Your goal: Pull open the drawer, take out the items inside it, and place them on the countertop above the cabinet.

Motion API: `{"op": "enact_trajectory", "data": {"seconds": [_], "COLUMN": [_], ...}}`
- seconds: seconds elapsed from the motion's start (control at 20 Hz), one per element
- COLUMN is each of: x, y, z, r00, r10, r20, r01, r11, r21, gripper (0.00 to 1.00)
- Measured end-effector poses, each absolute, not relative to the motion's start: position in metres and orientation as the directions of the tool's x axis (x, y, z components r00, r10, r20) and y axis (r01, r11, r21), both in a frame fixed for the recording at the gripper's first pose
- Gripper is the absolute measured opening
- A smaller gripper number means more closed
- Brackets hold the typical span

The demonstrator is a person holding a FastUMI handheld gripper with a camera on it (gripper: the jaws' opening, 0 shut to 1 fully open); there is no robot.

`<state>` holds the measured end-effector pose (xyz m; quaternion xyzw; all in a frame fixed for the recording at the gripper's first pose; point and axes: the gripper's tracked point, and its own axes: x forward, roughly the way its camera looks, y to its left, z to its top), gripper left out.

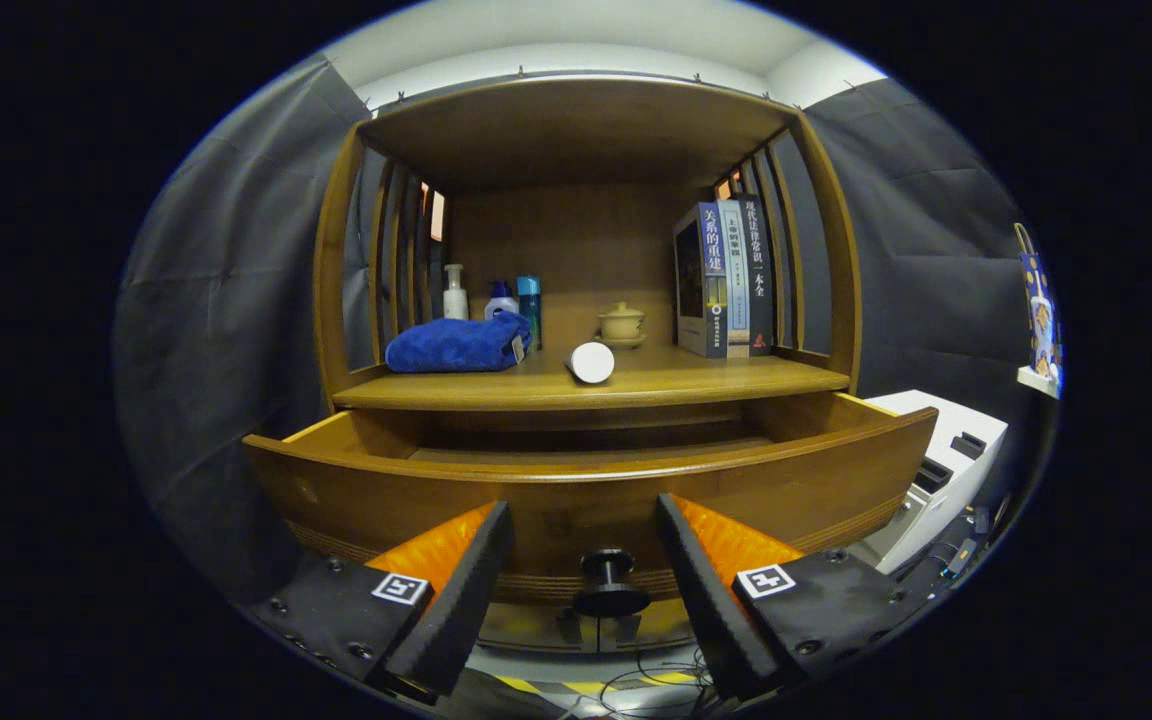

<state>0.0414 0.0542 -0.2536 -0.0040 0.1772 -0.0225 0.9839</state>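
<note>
Your gripper (584, 570) is released, its fingers spread either side of the drawer knob (608, 580) without touching it. The wooden drawer (586, 490) stands pulled open (its inside is hidden), below the bench (716, 385) carrying a white cylinder (591, 362) and a blue towel (456, 345).

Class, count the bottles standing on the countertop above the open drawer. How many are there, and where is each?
3. The white pump bottle, a small blue-capped bottle and a teal bottle stand in a row behind the blue towel. The towel could hide more.

Tongs (584, 560) with square black-and-white tags, screwed mounts
</note>
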Motion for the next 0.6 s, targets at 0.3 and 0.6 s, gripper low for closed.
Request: {"op": "enact_trajectory", "data": {"seconds": [0.3, 0.6], "x": [0.084, 0.119], "y": [0.052, 0.05], "z": [-0.261, -0.268], "r00": [0.928, 0.925], "r10": [-0.05, -0.052], "r20": [-0.369, -0.376], "r01": [0.046, 0.049], "r11": [0.999, 0.999], "r21": [-0.017, -0.017], "gripper": [0.97, 0.96]}}
